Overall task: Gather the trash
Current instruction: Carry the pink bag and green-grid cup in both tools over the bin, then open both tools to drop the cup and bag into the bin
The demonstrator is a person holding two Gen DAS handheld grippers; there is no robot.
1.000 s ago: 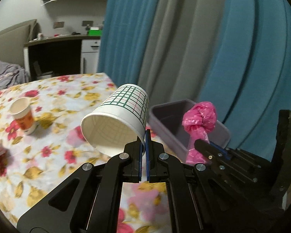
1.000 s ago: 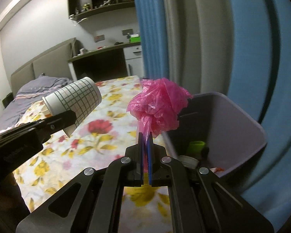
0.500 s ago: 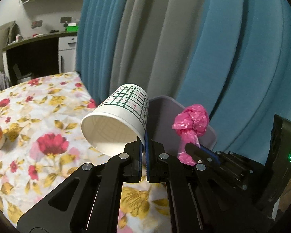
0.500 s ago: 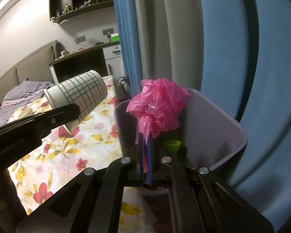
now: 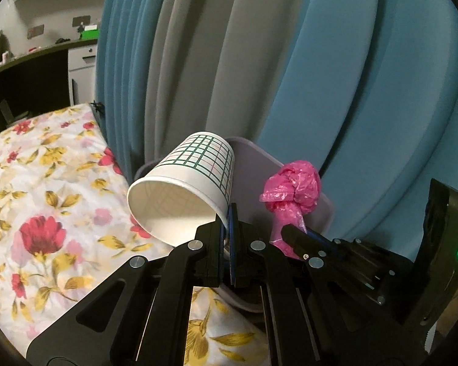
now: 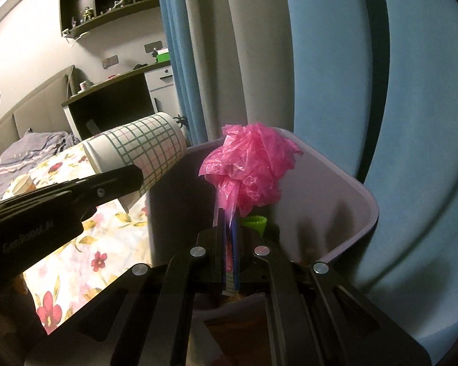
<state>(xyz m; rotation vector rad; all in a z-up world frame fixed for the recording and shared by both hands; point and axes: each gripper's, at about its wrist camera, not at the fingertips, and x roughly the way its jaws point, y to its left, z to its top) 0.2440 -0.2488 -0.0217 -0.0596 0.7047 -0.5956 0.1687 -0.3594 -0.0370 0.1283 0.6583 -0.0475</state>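
My left gripper (image 5: pixel 227 213) is shut on the rim of a white paper cup with a green grid pattern (image 5: pixel 186 189), held tilted at the near edge of a grey plastic bin (image 5: pixel 323 207). The cup also shows in the right wrist view (image 6: pixel 140 152). My right gripper (image 6: pixel 228 216) is shut on a crumpled pink plastic bag (image 6: pixel 253 170), held over the open bin (image 6: pixel 351 201). The bag also shows in the left wrist view (image 5: pixel 293 192). A green cup-like piece (image 6: pixel 255 222) lies inside the bin.
The bed with a floral sheet (image 5: pixel 45 183) lies to the left of the bin. Blue and grey curtains (image 5: pixel 259 61) hang right behind the bin. Another paper cup (image 6: pixel 23 183) stands on the bed farther back. A dark desk (image 6: pixel 113 103) and wall shelf (image 6: pixel 107 3) are beyond.
Both grippers have moved right, off the bed toward the bin. The pink bag is now over the bin's opening and the cup has reached its near edge. Both grips are unchanged.
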